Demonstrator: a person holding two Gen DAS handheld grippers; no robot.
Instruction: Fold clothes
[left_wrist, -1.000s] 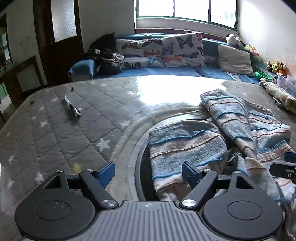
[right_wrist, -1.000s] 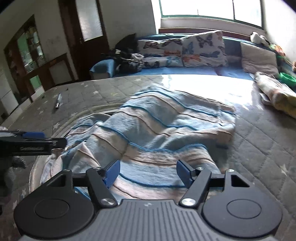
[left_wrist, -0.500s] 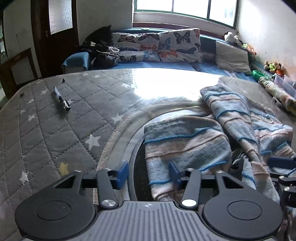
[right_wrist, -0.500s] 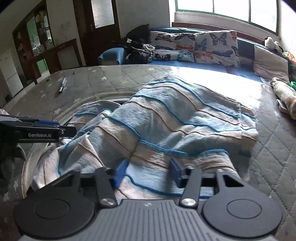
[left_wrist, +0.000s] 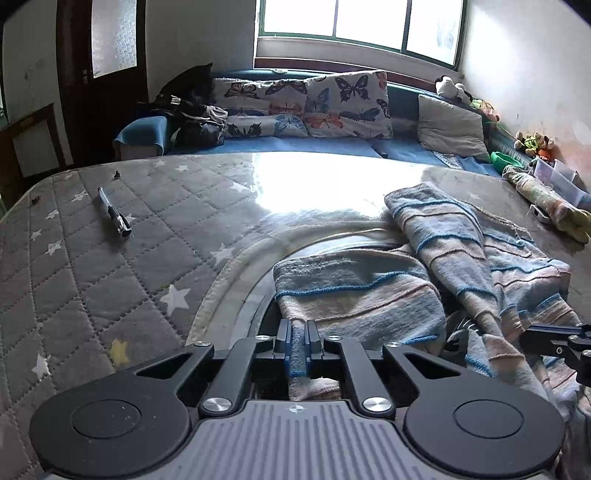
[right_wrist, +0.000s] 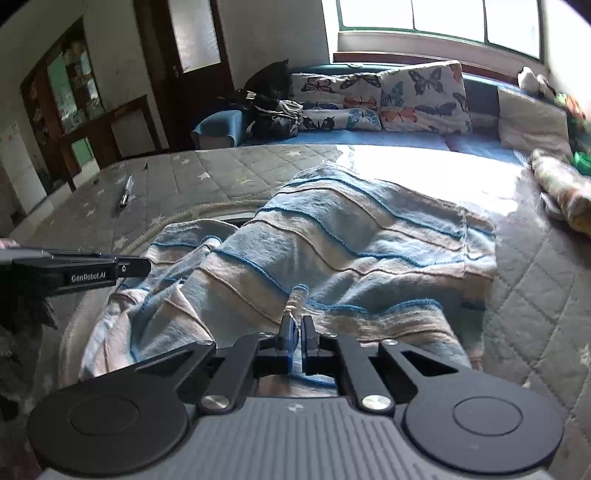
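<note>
A striped blue, pink and white knitted garment (left_wrist: 369, 291) (right_wrist: 351, 251) lies rumpled on the grey star-quilted mattress (left_wrist: 110, 266). My left gripper (left_wrist: 297, 338) is shut on the garment's near left edge, a fold of cloth pinched between its blue pads. My right gripper (right_wrist: 296, 336) is shut on the near hem further right, with a pinch of fabric standing up between the pads. In the right wrist view the left gripper (right_wrist: 122, 267) shows side-on at the left. The right gripper's finger (left_wrist: 554, 336) reaches in at the right edge of the left wrist view.
A pen (left_wrist: 114, 216) lies on the mattress at the far left. A rolled patterned cloth (left_wrist: 546, 203) sits at the right edge. Behind is a blue sofa with butterfly pillows (left_wrist: 347, 103), a dark bag (left_wrist: 195, 118) and soft toys (left_wrist: 532, 142).
Both grippers went from wide open to shut, each closing on the garment's near edge. The cameras have come slightly lower and closer to the cloth.
</note>
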